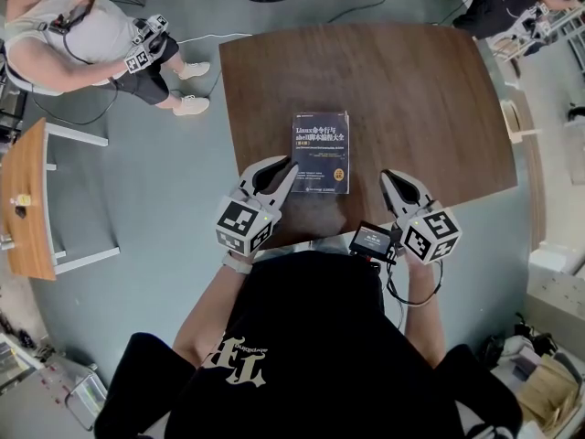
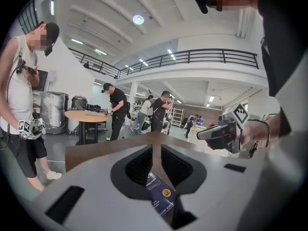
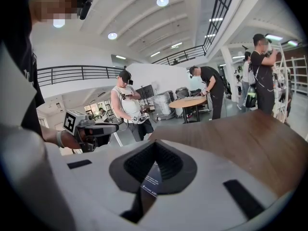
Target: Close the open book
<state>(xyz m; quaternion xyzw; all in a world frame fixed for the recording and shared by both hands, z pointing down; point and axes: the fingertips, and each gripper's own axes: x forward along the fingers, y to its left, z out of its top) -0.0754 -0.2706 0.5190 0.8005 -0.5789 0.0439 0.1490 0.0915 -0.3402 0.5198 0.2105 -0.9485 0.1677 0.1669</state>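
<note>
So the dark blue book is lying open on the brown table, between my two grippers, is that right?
Not quite: the book is closed, not open, with its front cover facing up, as the head view shows. The rest holds: it lies on the brown table, between the left gripper and the right gripper.

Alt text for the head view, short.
A dark blue book lies closed, cover up, near the front of a brown wooden table. The left gripper has its tip at the book's left edge and the right gripper sits apart to its right; neither holds it. Another person is at upper left.
</note>
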